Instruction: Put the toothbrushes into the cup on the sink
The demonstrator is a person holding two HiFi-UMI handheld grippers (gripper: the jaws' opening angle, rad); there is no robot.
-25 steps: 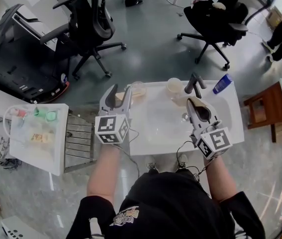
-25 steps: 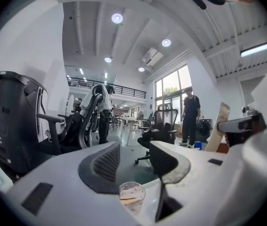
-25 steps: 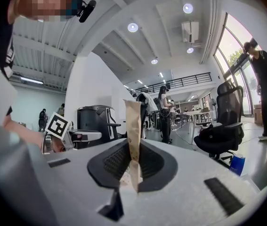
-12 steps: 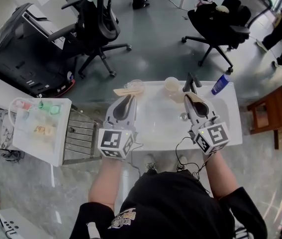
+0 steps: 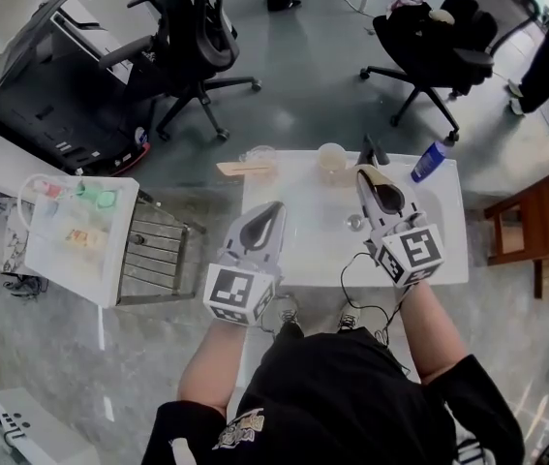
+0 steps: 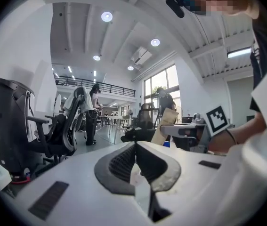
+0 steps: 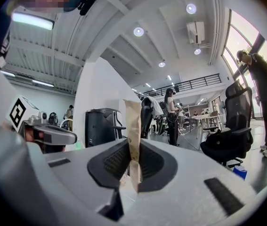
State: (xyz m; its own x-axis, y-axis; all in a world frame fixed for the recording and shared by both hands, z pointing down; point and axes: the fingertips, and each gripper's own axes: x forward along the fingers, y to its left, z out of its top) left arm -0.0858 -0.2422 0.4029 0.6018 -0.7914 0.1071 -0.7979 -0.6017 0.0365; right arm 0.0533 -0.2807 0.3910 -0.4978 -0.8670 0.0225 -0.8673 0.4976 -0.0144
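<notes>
Plainly, we are working over a smooth white rectangular sink [image 5: 318, 250] with a shallow basin and a small shiny round drain plug [image 5: 354, 223] in it. At its far edge stand a clear, thin-walled cup [image 5: 259, 153] and a cream-coloured cup [image 5: 332, 160]. A dark angular faucet [image 5: 371, 150] sits just right of the cream one, and a blue bottle [image 5: 432, 161] lies near the far right corner.

One toothbrush in a flat tan paper sleeve [image 5: 243, 168] lies across the far left corner, just in front of the clear cup. We cannot tell whether the two touch.

Our left gripper [image 5: 275, 205] hangs over the left part of the basin. In the left gripper view its ribbed black pads [image 6: 119, 161] are pressed flat together, with nothing between them.

Our right gripper [image 5: 364, 170] reaches over the far right of the basin, close to the faucet and the cream-coloured cup. In the right gripper view its jaws [image 7: 132, 147] stand only a sliver apart, pinched on a second toothbrush in its thin, matte, faintly speckled tan paper wrapper [image 7: 133, 121]. That strip stands upright between the ribbed pads, with one end rising above the jaw tips and the other hanging down into the gap behind them.
</notes>
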